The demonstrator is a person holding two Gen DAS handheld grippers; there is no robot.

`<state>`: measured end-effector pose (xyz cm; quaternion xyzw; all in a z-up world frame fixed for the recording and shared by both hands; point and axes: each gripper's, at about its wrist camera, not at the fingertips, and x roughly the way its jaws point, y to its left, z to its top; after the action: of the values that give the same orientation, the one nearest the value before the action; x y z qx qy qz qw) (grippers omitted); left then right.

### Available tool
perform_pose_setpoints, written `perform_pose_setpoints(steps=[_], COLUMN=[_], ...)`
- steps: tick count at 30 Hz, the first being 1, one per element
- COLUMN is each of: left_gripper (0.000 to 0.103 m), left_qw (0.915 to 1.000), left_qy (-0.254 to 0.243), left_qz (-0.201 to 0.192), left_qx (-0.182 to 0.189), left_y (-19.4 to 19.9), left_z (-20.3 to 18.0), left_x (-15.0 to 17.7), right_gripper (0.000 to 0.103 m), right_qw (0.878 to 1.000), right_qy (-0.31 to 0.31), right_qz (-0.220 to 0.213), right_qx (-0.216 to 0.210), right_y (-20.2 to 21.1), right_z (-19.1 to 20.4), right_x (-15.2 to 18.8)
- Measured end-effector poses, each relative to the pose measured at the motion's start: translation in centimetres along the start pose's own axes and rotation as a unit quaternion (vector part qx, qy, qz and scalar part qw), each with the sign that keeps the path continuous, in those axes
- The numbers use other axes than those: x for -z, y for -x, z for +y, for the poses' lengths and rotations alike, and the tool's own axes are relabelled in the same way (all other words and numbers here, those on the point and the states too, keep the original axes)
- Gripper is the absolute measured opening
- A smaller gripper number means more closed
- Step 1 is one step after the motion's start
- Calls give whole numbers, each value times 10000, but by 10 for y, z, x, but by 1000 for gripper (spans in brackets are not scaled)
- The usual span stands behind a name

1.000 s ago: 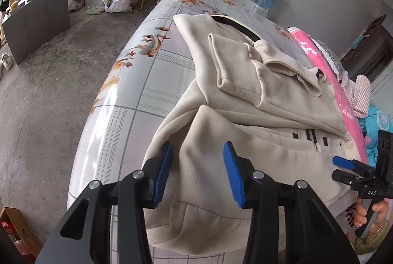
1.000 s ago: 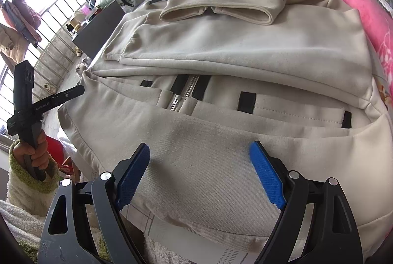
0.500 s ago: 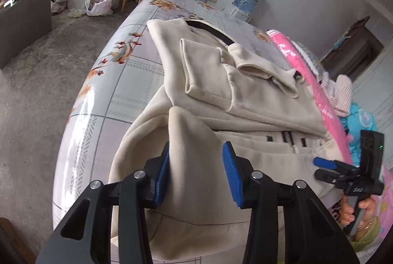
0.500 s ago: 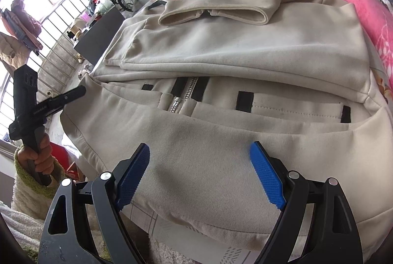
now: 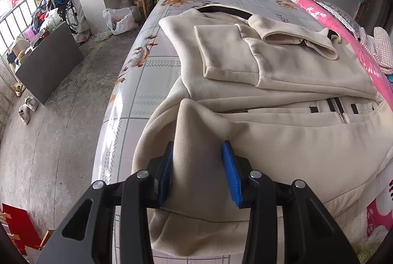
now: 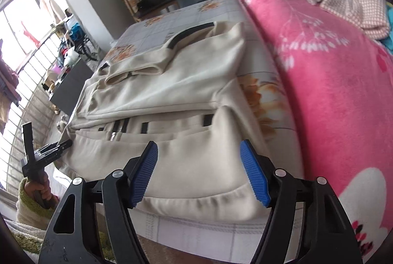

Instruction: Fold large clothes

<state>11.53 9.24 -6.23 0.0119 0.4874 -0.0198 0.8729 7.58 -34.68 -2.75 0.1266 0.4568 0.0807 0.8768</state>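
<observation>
Two grippers work one cream zip-up jacket, which lies part-folded on the bed, sleeves laid across the chest and hem at the near edge beside a pink blanket. Left gripper has its fingers pinching a raised ridge of hem fabric. Right gripper hovers over the other hem corner, fingers spread and just closing, with cloth below them but nothing pinched. Risk, as I judge it: lifting with only one corner held would drag the hem askew and spill the folded sleeves.
</observation>
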Motion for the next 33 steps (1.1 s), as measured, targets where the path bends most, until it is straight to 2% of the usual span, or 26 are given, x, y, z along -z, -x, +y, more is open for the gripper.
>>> perform_pose_setpoints(steps=[2, 5, 10, 15, 22, 28, 33], left_gripper=[40, 40, 40, 40, 40, 40, 40], left_qw=[10000, 9998, 9992, 9986, 9979, 9976, 9978], left_qy=[18, 17, 56, -32, -74, -89, -72], left_qz=[23, 28, 47, 94, 163, 224, 219], left_qx=[-70, -195, -389, -527, -629, -656, -624], left_y=[0, 0, 1, 1, 1, -1, -1], left_z=[-1, -5, -10, -14, -17, -18, -17], left_x=[-1, -1, -1, -2, -3, -6, -5], right_gripper=[52, 44, 43, 38, 18, 16, 16], right_qw=[9998, 9992, 9997, 9987, 9975, 9912, 9882], right_qy=[-193, -307, -58, 90, 415, 1044, 1127], right_qz=[-8, 101, 236, 499, 475, 377, 425], right_qx=[-89, -219, -50, -4, 307, 724, 951], right_y=[-4, -17, -30, -37, -33, -28, -30], right_z=[-13, -20, -18, -20, -13, 10, 14], right_x=[-2, -7, -10, -2, -4, -2, 1])
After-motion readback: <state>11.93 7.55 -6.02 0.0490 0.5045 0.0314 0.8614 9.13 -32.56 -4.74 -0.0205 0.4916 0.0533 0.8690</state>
